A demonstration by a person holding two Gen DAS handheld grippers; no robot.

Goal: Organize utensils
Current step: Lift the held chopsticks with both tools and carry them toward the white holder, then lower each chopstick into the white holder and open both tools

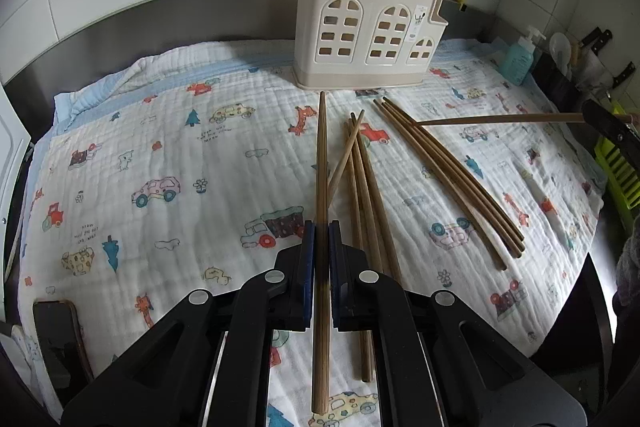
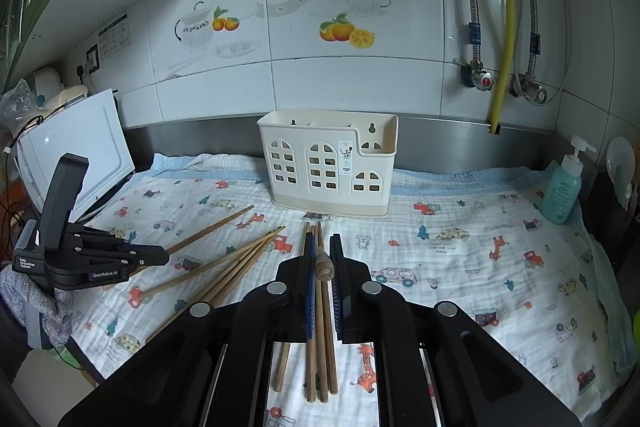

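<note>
A cream utensil holder [image 1: 362, 31] with window cut-outs stands at the back of the printed cloth; it also shows in the right wrist view [image 2: 328, 167]. My left gripper [image 1: 320, 231] is shut on one wooden chopstick [image 1: 321, 163] that points toward the holder. My right gripper [image 2: 323, 245] is shut on another chopstick [image 2: 324, 267], seen end-on; in the left wrist view that chopstick [image 1: 500, 119] reaches in from the right. Loose chopsticks lie on the cloth in two bundles [image 1: 362, 187] [image 1: 452, 171], also seen in the right wrist view [image 2: 224, 267] [image 2: 320, 347].
A teal soap dispenser [image 2: 562, 187] stands at the right back. Knives and a dark rack [image 1: 588, 63] sit at the far right. A white board [image 2: 76, 151] leans at the left. A tiled wall with pipes [image 2: 508, 27] is behind. A phone [image 1: 56, 331] lies at the cloth's near left.
</note>
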